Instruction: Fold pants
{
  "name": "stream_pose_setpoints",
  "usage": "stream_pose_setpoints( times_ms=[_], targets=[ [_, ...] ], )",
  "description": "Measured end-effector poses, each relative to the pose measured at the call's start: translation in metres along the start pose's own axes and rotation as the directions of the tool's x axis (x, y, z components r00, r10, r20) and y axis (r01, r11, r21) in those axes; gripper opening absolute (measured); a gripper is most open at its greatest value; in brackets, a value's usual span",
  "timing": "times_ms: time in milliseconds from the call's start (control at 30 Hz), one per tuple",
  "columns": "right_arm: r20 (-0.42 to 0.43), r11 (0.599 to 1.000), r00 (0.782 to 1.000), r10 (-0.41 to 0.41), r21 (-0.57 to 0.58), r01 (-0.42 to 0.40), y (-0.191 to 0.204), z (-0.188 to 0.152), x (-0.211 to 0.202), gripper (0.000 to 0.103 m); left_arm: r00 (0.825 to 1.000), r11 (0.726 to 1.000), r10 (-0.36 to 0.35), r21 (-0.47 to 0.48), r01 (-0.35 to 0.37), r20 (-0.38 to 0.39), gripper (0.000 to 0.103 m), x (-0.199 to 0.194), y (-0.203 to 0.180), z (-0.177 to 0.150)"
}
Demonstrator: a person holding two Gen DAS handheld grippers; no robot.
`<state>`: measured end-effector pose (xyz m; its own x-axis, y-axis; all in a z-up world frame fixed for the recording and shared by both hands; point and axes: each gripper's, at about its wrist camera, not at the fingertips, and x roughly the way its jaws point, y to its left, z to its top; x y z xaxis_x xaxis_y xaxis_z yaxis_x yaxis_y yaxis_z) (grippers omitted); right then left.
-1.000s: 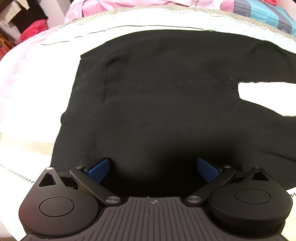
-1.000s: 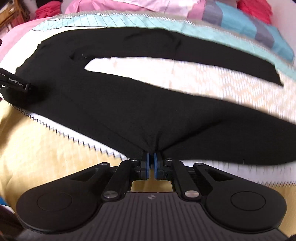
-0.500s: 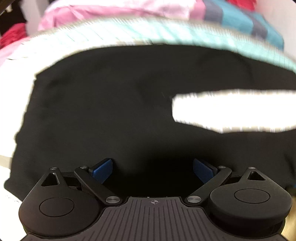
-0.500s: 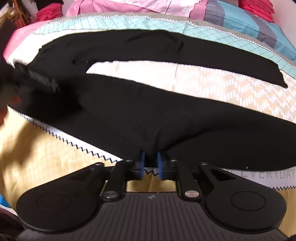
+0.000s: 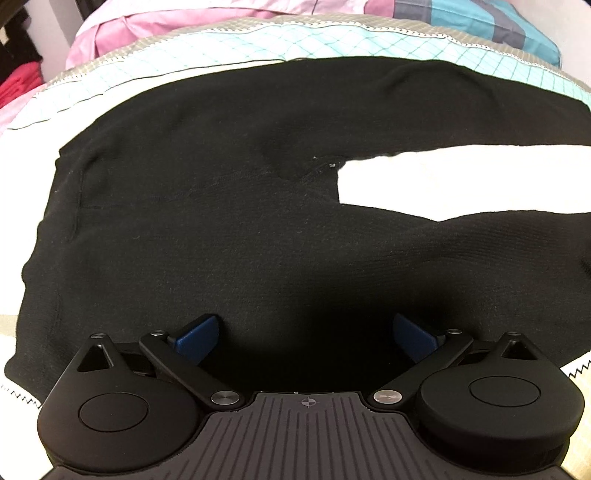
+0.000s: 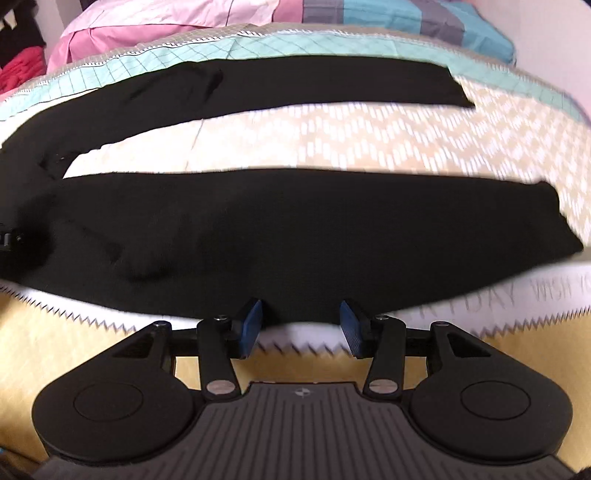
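1. The left hand-held gripper (image 5: 306,334) is spread wide and holds nothing; it hangs low over the near edge of the pants (image 5: 207,229), at the waist and seat end. Whether its blue pads (image 5: 197,334) touch the cloth cannot be told.
2. The right hand-held gripper (image 6: 301,325) is also parted and empty, poised at the near hem-side edge of the nearer leg (image 6: 295,236), about midway along it. The view is smeared by motion.
3. The pants lie flat on the bed (image 6: 332,133), on its patterned quilt, legs apart in a V. The far leg (image 6: 295,83) lies well clear of the nearer one, bare quilt between them. Pillows (image 6: 147,18) sit beyond.
4. Judged step: take up the near edge to lay the nearer leg over the far one.
5. Advice:
   - Pinch both layers of the knit at the very edge, not the quilt beneath.
   - Set the two grips well apart along that edge so the span does not sag.
   - Lift together and carry across level, matching outer seams.
   - Release only when the edges align.
6. Risk: soft knit may stretch or bunch if one side leads.
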<state>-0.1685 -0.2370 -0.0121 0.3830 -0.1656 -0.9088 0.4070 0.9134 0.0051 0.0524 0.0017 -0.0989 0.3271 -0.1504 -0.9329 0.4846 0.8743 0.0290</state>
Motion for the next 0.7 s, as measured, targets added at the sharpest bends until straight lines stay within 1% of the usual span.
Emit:
stream_pose_setpoints(
  times_ms=[33,67,167,233,300,333,367,433,467,567,600,633,700],
  targets=[
    [-0.007,1.000,1.000,0.006,0.027,-0.006,-0.004,0.000,-0.004,0.052,1.000,1.000,0.001,0.001,-0.001,0.001,0.103,0.000,0.000,0.000],
    [0.000,0.998,1.000,-0.005,0.058,0.005,-0.008,0.002,-0.008,0.052,1.000,1.000,0.002,0.000,-0.002,-0.001,0.103,0.000,0.000,0.000],
    [0.109,0.995,0.993,-0.037,0.095,0.026,-0.008,0.010,-0.017,0.053,1.000,1.000,0.008,-0.002,-0.008,-0.006,0.103,0.005,-0.001,0.001],
    [0.135,0.996,0.989,-0.059,0.079,0.049,-0.003,0.018,-0.015,0.057,1.000,1.000,0.016,-0.002,-0.016,-0.009,0.103,0.006,-0.002,0.002],
    [0.147,0.998,0.987,-0.057,0.042,0.051,-0.001,0.023,-0.005,0.061,1.000,1.000,0.020,-0.004,-0.020,-0.014,0.103,0.007,-0.003,0.003],
    [0.132,0.999,0.990,-0.049,0.026,0.046,0.001,0.022,0.001,0.061,1.000,1.000,0.022,-0.005,-0.022,-0.016,0.103,0.007,-0.003,0.004],
    [0.082,0.999,0.996,-0.047,0.018,0.046,-0.001,0.018,0.010,0.062,1.000,1.000,0.022,-0.003,-0.022,-0.018,0.103,0.007,-0.003,0.004],
    [0.088,0.999,0.996,-0.031,-0.034,0.035,-0.006,0.006,0.008,0.064,1.000,1.000,0.020,-0.004,-0.020,-0.020,0.103,0.008,-0.003,0.004],
    [0.073,0.998,0.997,-0.030,-0.050,0.034,-0.009,0.003,0.005,0.065,1.000,1.000,0.019,-0.005,-0.019,-0.018,0.103,0.009,-0.002,0.004],
    [0.042,1.000,0.999,-0.003,-0.005,0.003,-0.024,0.001,-0.008,0.066,1.000,1.000,0.022,-0.005,-0.022,-0.011,0.103,0.009,-0.003,0.003],
    [0.056,1.000,0.998,-0.001,0.016,0.000,-0.026,0.002,-0.012,0.065,1.000,1.000,0.023,-0.007,-0.023,-0.010,0.103,0.009,-0.003,0.003],
    [0.093,1.000,0.996,-0.003,0.031,0.000,-0.029,0.005,-0.018,0.066,1.000,1.000,0.023,-0.009,-0.023,-0.010,0.103,0.009,-0.003,0.003],
    [0.153,0.998,0.988,-0.036,0.050,0.029,-0.031,0.013,-0.020,0.069,1.000,1.000,0.028,-0.010,-0.028,-0.005,0.103,0.010,-0.003,0.002]
  ],
)
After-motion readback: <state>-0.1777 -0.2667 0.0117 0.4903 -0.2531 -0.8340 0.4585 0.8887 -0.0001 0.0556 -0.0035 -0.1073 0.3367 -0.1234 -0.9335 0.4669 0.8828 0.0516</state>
